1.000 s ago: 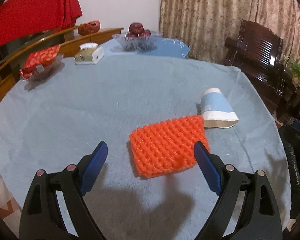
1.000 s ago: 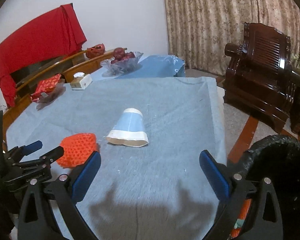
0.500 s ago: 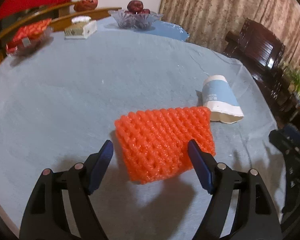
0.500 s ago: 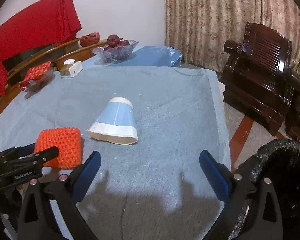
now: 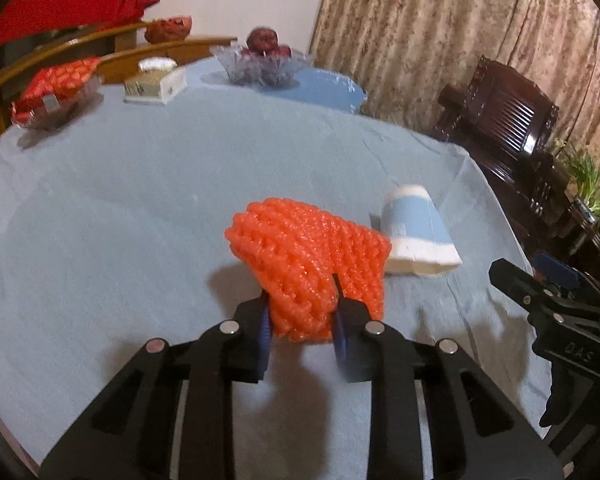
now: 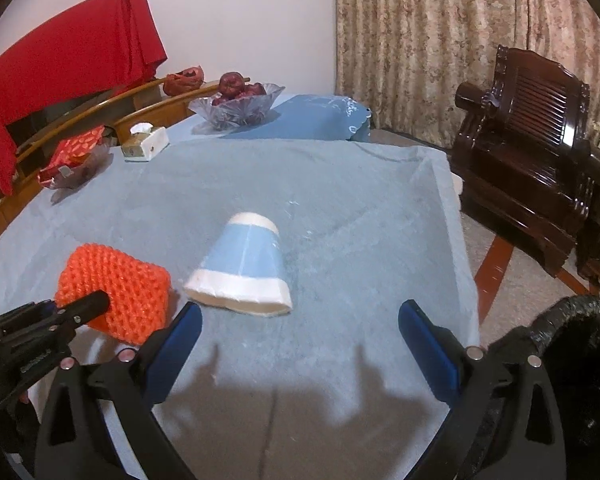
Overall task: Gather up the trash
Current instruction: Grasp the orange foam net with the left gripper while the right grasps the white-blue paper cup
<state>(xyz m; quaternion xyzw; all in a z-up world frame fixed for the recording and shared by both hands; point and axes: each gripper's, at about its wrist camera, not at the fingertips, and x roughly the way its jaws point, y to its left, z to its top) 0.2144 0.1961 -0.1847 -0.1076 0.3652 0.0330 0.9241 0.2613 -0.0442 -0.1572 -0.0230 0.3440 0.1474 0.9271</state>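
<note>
An orange foam net (image 5: 308, 256) lies on the blue tablecloth (image 5: 140, 208), bunched up between the pads of my left gripper (image 5: 300, 304). Its jaws are closing and squeeze the net's near edge. In the right wrist view the same net (image 6: 116, 284) sits at the lower left with the left gripper (image 6: 60, 312) on it. A crushed blue and white paper cup (image 6: 244, 268) lies on its side just beyond my right gripper (image 6: 300, 316), which stands open and holds nothing. The cup (image 5: 416, 236) rests right of the net.
A black-lined trash bin (image 6: 572, 332) stands off the table's right edge. At the far end are a glass fruit bowl (image 6: 236, 104), a tissue box (image 6: 146, 144) and a dish of red packets (image 6: 74, 160). A dark wooden armchair (image 6: 532, 140) stands at the right.
My left gripper moved forward around the orange net and closed on it, crumpling it upward. My right gripper moved closer to the paper cup and stayed open.
</note>
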